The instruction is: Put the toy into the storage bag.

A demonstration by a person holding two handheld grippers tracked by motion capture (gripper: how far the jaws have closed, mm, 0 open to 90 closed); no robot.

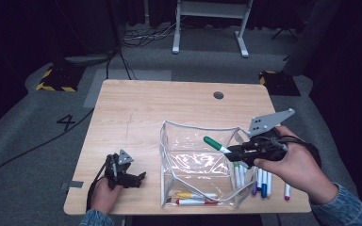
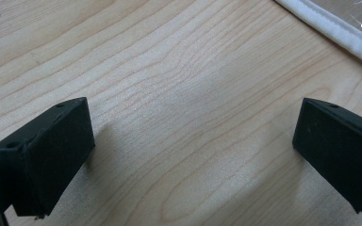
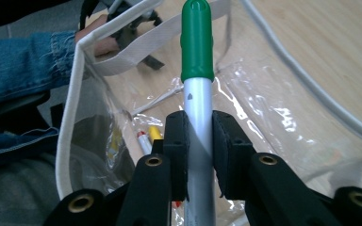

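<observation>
A clear plastic pouch with white piping stands open on the wooden table, and two markers, one yellow-capped and one red-capped, lie at its near end. My right gripper is shut on a white marker with a green cap, held over the pouch's right rim with the cap pointing left. In the right gripper view the marker runs up between the pads above the pouch's inside. My left gripper rests open on the table, left of the pouch, jaws wide over bare wood.
Several loose markers lie on the table to the right of the pouch, beneath my right hand. A round cable hole sits near the far edge. The pouch's white rim shows at the top right of the left gripper view.
</observation>
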